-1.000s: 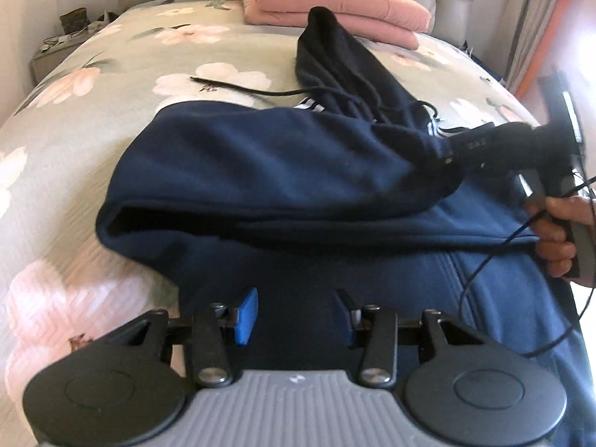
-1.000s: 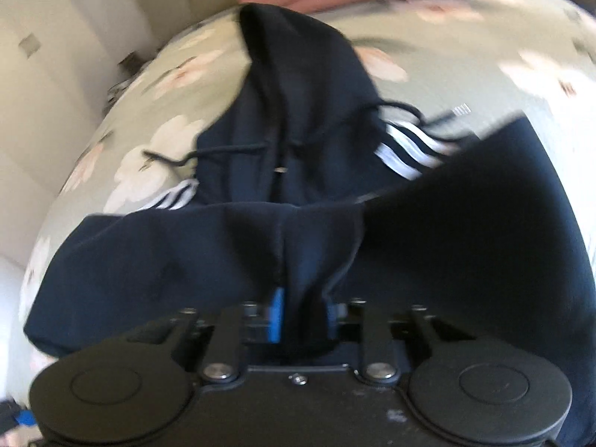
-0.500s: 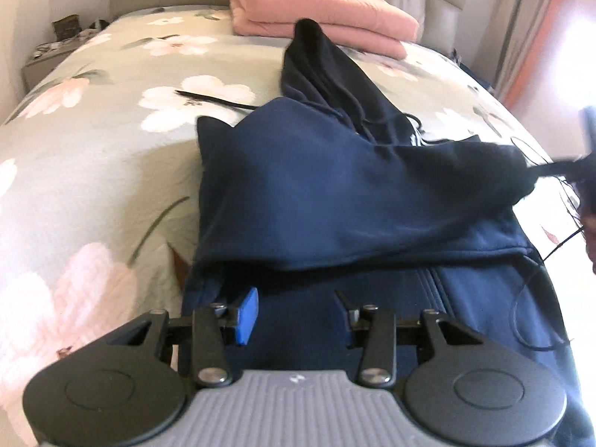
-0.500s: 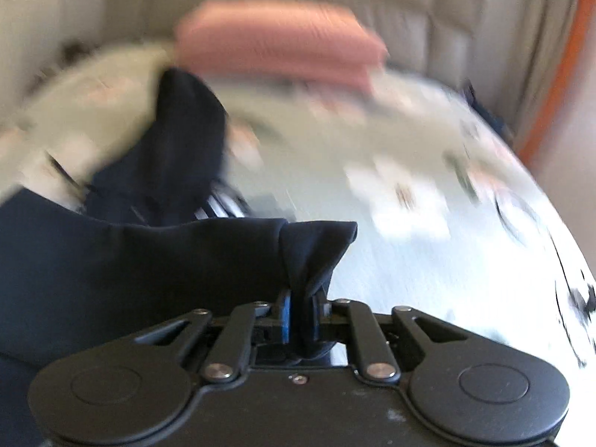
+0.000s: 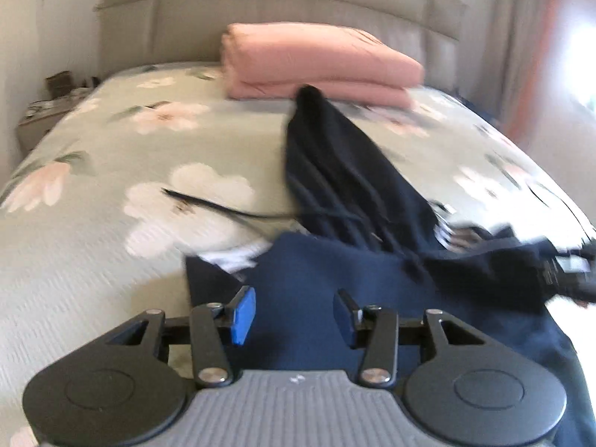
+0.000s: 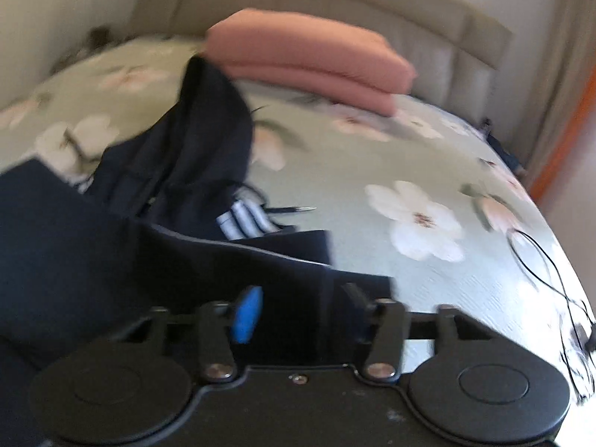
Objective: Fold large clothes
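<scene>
Gaping jaws, both grippers, over hoodie (image 5: 335, 287)

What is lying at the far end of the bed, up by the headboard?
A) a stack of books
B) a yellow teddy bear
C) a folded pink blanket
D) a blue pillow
C: a folded pink blanket lies on the flowery bedspread by the headboard, just past the navy hoodie.

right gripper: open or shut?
Open. In the right wrist view the right gripper has its fingers spread wide, with the navy hoodie lying between them, not pinched.
</scene>
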`<state>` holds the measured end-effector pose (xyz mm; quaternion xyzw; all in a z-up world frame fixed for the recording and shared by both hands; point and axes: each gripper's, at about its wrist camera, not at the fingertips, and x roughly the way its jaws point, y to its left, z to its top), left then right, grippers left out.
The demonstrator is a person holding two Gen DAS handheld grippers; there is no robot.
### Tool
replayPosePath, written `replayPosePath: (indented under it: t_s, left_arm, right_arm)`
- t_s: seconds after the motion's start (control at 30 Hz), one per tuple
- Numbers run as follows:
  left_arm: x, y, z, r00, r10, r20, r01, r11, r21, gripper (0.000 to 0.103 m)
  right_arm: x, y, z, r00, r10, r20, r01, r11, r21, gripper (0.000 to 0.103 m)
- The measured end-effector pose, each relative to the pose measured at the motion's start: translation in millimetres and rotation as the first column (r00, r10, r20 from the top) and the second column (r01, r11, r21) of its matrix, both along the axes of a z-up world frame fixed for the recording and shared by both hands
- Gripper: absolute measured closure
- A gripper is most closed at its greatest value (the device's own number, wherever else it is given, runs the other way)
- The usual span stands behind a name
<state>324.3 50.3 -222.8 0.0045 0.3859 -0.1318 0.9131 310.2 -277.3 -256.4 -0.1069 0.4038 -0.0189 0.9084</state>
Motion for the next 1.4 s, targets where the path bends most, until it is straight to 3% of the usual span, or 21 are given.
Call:
replayPosePath:
  t_s: [0.07, 0.13, 0.17, 0.23, 0.27, 0.37, 0.4, 0.43, 0.5, 0.6, 0.73, 0.8, 0.9, 0.93, 0.97, 1.03, 1.13, 1.2, 1.23, 1.3, 1.4]
  left_arm:
    - [15.3, 11.5, -5.3, 0.999, -0.011, -0.039, 0.009, 0.998, -0.058, 0.055]
    - [27.1, 16.6, -18.8, 0.990, -0.094, -0.107, 0.077, 0.985, -0.156, 0.055]
    - [29.6, 14.9, -26.3, 0.987, -0.114, -0.118, 0.096, 0.984, -0.147, 0.055]
    - [37.1, 8.1, -46.5, 0.984, -0.120, -0.129, 0.117, 0.993, -0.026, 0.056]
    - [43.6, 6.9, -60.6, 0.983, -0.097, -0.153, 0.105, 0.993, 0.047, 0.068]
    - [46.5, 14.6, -58.1, 0.982, -0.105, -0.158, 0.110, 0.994, 0.023, 0.067]
    - [44.1, 14.2, -54.2, 0.981, -0.111, -0.157, 0.120, 0.992, 0.046, 0.067]
    - [39.3, 12.3, -51.4, 0.983, -0.118, -0.141, 0.134, 0.985, 0.110, 0.066]
    - [31.3, 17.3, -49.1, 0.990, -0.090, -0.110, 0.113, 0.968, 0.224, 0.049]
    - [34.1, 37.4, -33.9, 0.993, -0.044, -0.111, 0.058, 0.990, 0.129, 0.058]
    - [24.2, 29.4, -7.2, 0.987, -0.146, -0.064, 0.143, 0.988, -0.049, 0.058]
    - [18.2, 12.9, -9.6, 0.976, -0.207, -0.072, 0.203, 0.977, -0.063, 0.055]
    - [19.2, -10.3, -43.0, 0.960, -0.219, -0.174, 0.225, 0.974, 0.019, 0.056]
    - [21.6, -13.6, -61.2, 0.955, -0.198, -0.219, 0.216, 0.974, 0.062, 0.061]
    - [20.1, -13.3, -73.1, 0.957, -0.195, -0.212, 0.218, 0.972, 0.086, 0.061]
    - [15.0, -12.8, -74.2, 0.960, -0.217, -0.175, 0.236, 0.967, 0.098, 0.061]
    - [8.9, -23.3, -63.0, 0.967, -0.181, -0.177, 0.212, 0.961, 0.177, 0.063]
    - [-18.1, -27.0, -51.3, 0.973, -0.192, -0.126, 0.218, 0.943, 0.250, 0.062]
    - [-34.4, -27.0, -46.3, 0.973, -0.204, -0.110, 0.226, 0.939, 0.260, 0.059]
    - [-66.5, -22.2, -39.4, 0.971, -0.215, -0.104, 0.234, 0.941, 0.245, 0.055]
    - [-106.4, -3.3, -39.9, 0.963, -0.190, -0.190, 0.222, 0.962, 0.160, 0.056]
  right_arm:
    - [5.9, -4.1, -16.5, 0.998, -0.012, -0.062, 0.014, 0.999, 0.035, 0.069]
    - [14.6, -9.4, -41.9, 0.988, -0.063, -0.141, 0.069, 0.997, 0.038, 0.072]
    - [11.1, -17.4, -49.2, 0.985, -0.087, -0.152, 0.097, 0.993, 0.061, 0.075]
    - [8.9, -29.6, -46.7, 0.982, -0.118, -0.149, 0.137, 0.983, 0.123, 0.075]
    - [10.3, -31.3, -44.6, 0.978, -0.131, -0.159, 0.153, 0.979, 0.132, 0.075]
    - [10.9, -28.7, -41.7, 0.977, -0.128, -0.172, 0.146, 0.984, 0.100, 0.075]
    - [9.9, -27.5, -41.3, 0.978, -0.122, -0.170, 0.138, 0.987, 0.087, 0.075]
    - [9.5, -28.1, -42.4, 0.978, -0.120, -0.169, 0.136, 0.987, 0.084, 0.075]
    - [7.0, -31.9, -39.6, 0.976, -0.136, -0.172, 0.155, 0.983, 0.103, 0.075]
    - [4.3, -33.7, -35.2, 0.972, -0.157, -0.172, 0.180, 0.976, 0.125, 0.075]
    - [-9.7, -19.7, -15.1, 0.989, -0.111, -0.095, 0.122, 0.986, 0.115, 0.063]
    - [-7.9, -12.7, -12.2, 0.992, -0.090, -0.087, 0.098, 0.992, 0.081, 0.054]
    - [4.0, -15.2, -21.2, 0.986, -0.100, -0.137, 0.109, 0.992, 0.060, 0.052]
    - [6.9, -20.0, -26.7, 0.978, -0.110, -0.175, 0.122, 0.991, 0.063, 0.052]
    - [9.0, -26.7, -34.2, 0.969, -0.116, -0.218, 0.136, 0.988, 0.077, 0.054]
    - [4.7, -40.9, -38.2, 0.968, -0.118, -0.224, 0.152, 0.978, 0.145, 0.054]
    - [-3.1, -47.4, -30.5, 0.961, -0.146, -0.233, 0.188, 0.967, 0.170, 0.057]
    - [-20.0, -45.9, -22.1, 0.966, -0.149, -0.212, 0.188, 0.966, 0.178, 0.054]
    - [-31.3, -44.9, -17.7, 0.969, -0.147, -0.200, 0.183, 0.967, 0.176, 0.046]
    - [-54.5, -44.4, -12.0, 0.972, -0.137, -0.189, 0.169, 0.971, 0.168, 0.044]
    - [-91.2, -43.3, -8.5, 0.973, -0.106, -0.207, 0.118, 0.992, 0.049, 0.034]
